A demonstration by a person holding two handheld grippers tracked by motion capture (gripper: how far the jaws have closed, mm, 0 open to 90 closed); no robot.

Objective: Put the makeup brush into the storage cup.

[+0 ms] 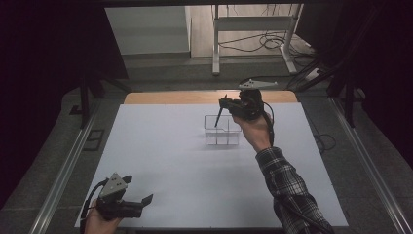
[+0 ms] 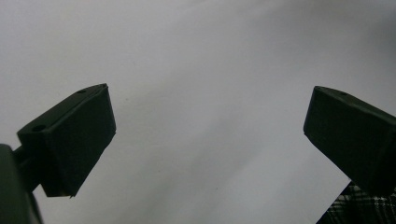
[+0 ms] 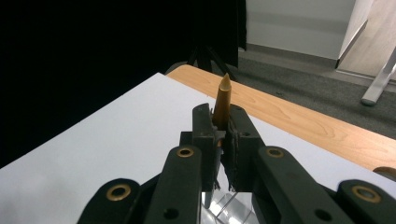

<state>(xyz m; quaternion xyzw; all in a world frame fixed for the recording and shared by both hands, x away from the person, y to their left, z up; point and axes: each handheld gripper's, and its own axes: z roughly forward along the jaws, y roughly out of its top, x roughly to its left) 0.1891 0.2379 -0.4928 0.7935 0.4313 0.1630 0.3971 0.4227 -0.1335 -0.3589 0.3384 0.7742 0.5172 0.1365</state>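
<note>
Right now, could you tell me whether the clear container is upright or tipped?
Upright: the clear container stands with its open top upward.

- Worktop [image 1: 170, 161]: matt white sheet, with bare wood along the far edge.
- Box [image 1: 222, 130]: clear glossy plastic.
- Pencil [image 3: 222, 101]: smooth tan wood.
- Fingers [image 2: 70, 140]: matt black plastic.
- Sleeve [image 1: 287, 187]: plaid cloth.
</note>
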